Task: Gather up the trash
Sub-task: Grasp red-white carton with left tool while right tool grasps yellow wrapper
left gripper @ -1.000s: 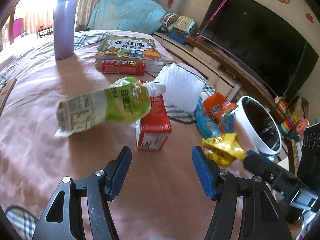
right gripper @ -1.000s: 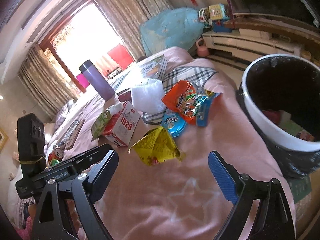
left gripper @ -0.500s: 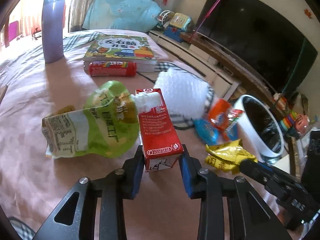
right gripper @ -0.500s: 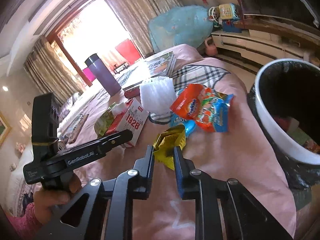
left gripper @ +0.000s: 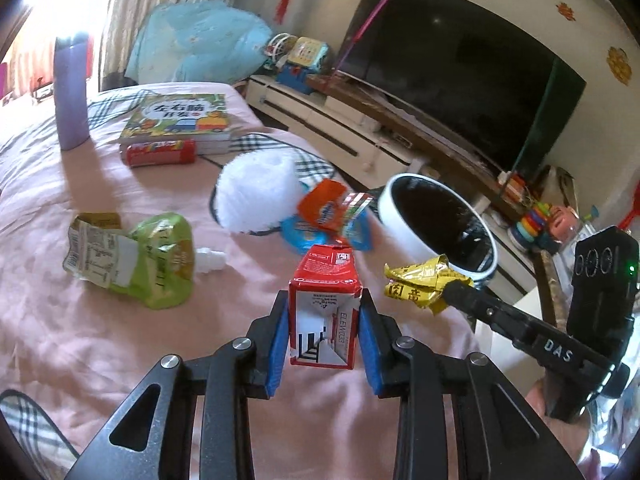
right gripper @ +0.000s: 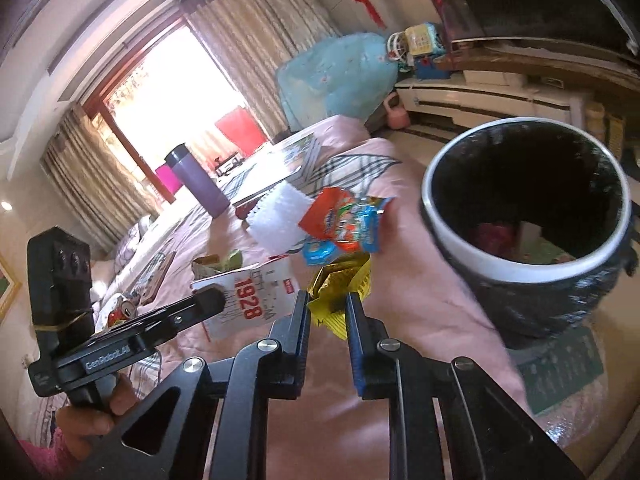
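Note:
My left gripper [left gripper: 323, 322] is shut on a red and white milk carton [left gripper: 325, 304], held above the pink bed cover; the carton also shows in the right wrist view [right gripper: 250, 300]. My right gripper [right gripper: 328, 312] is shut on a crumpled yellow wrapper [right gripper: 342, 284], seen in the left wrist view [left gripper: 420, 286] lifted near the bin. The white-rimmed trash bin [left gripper: 440, 224] with a black liner stands beside the bed, to the right [right gripper: 524, 268]. A green pouch [left gripper: 136, 260], white foam net [left gripper: 258, 196], and orange and blue snack wrappers [left gripper: 328, 216] lie on the bed.
A purple bottle [left gripper: 72, 92], a children's book [left gripper: 180, 116] and a red can [left gripper: 160, 152] lie farther back on the bed. A TV [left gripper: 460, 60] on a low cabinet stands behind the bin. Toys [left gripper: 536, 224] sit to the right.
Both grippers closed on their items and lifted them: left raised the carton off the green pouch, right raised the yellow wrapper toward the bin. The pouch now lies flat.

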The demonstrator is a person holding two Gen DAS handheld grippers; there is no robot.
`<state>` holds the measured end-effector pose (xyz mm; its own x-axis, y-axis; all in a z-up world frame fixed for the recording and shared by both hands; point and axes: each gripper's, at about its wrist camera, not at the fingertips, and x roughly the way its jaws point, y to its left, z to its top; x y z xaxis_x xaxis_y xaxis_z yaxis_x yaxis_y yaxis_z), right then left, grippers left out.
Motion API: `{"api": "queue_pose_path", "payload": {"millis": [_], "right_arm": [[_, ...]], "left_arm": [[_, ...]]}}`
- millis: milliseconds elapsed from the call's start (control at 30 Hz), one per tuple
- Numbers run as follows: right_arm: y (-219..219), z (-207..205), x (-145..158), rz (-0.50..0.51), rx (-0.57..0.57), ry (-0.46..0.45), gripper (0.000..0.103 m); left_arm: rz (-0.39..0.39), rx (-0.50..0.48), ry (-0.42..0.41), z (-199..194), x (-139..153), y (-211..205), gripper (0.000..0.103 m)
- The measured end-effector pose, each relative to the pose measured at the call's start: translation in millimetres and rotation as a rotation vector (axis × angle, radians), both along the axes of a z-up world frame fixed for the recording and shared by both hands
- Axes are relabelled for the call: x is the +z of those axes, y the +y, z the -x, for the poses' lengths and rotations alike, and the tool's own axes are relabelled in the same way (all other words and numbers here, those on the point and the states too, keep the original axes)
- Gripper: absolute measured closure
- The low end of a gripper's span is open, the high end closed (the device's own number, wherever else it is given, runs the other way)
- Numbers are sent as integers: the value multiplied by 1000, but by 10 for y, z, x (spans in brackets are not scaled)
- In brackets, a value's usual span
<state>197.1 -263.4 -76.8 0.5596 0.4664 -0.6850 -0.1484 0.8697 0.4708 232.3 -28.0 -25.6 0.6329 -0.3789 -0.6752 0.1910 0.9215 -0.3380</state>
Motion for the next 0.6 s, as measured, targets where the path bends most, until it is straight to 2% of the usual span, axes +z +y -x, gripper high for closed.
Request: {"api": "queue_pose_path", "payload": {"millis": [333, 600], "right_arm": [[-438, 79, 106, -5, -86, -22, 86], [-744, 50, 146, 3, -139, -36, 86]], "left_arm": [[-4, -52, -39, 128, 156, -346, 73], [-10, -92, -51, -4, 208, -646, 73]]}}
